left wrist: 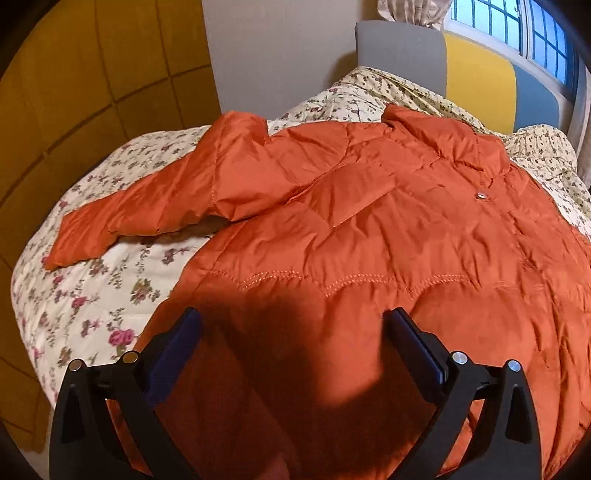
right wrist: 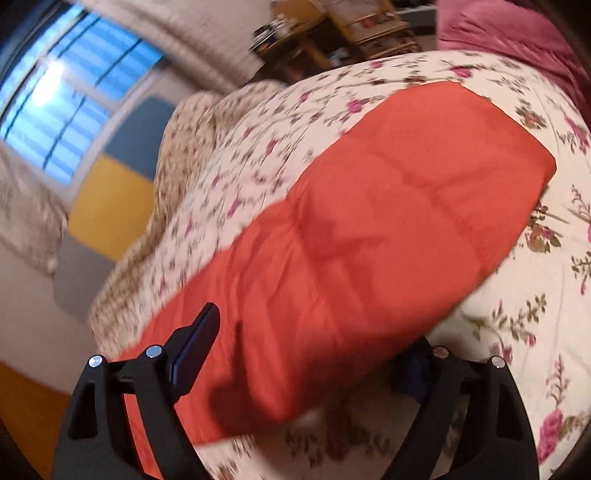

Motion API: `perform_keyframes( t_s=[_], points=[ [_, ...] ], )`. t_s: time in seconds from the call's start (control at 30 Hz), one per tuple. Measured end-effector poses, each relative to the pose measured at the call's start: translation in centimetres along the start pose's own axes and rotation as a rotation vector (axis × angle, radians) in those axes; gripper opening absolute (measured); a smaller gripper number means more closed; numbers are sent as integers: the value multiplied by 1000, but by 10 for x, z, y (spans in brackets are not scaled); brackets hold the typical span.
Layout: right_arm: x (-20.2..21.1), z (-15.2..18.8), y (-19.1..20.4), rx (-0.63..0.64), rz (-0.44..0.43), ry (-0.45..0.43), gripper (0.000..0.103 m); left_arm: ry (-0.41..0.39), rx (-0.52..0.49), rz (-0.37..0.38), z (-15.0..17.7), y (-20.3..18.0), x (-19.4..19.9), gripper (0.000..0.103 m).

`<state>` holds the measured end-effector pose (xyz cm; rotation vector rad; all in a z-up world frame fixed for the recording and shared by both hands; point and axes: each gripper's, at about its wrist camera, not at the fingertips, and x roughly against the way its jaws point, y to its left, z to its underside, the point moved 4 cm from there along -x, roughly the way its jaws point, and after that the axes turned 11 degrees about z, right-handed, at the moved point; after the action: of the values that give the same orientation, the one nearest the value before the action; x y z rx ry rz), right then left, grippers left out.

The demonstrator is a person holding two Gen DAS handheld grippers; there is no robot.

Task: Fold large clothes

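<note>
You're holding the left gripper (left wrist: 291, 332) just over the hem end of the puffy orange quilted jacket (left wrist: 369, 229), fingers spread wide w/ nothing between them. Its shadow is falling on the fabric right below, so you're prob. lining up to pinch the hem and need that wide opening to take in thick padding.

The right gripper (right wrist: 314, 347) is also released: the left finger is hanging over the jacket's orange sleeve (right wrist: 369, 229), while the other one is tucked under or behind the sleeve edge. Frame is blurry, so can't tell if it's touching. Looks like you're straddling the sleeve edge to scoop it, not yet clamped on.

The jacket is lying spread flat on the cream floral bedspread (left wrist: 92, 295), which is giving it a broad soft base for folding. Beyond the hem, one sleeve (left wrist: 147, 214) is angling out left of the jacket body, still unfolded. Further back the collar (left wrist: 443, 140) is pointing toward the grey-yellow-blue padded headboard (left wrist: 480, 81), w/ the barred window (left wrist: 517, 33) behind that.
</note>
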<state>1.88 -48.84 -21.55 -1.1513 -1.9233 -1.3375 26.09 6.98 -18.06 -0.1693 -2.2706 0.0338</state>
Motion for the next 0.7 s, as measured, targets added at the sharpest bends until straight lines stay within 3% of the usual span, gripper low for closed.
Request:
perform_keyframes(
  t_s=[0.07, 0.23, 0.43, 0.7],
  points=[
    [-3, -7, 3, -11, 8, -23, 79, -10, -9, -2, 2, 0, -5, 100],
    [-8, -17, 5, 1, -5, -45, 26, -30, -6, 7, 11, 0, -11, 100],
    [12, -13, 47, 176, -52, -175, 16, -27, 19, 38, 13, 5, -14, 100],
    [46, 57, 157, 568, -151, -355, 15, -30, 11, 25, 14, 4, -16, 100]
  ],
)
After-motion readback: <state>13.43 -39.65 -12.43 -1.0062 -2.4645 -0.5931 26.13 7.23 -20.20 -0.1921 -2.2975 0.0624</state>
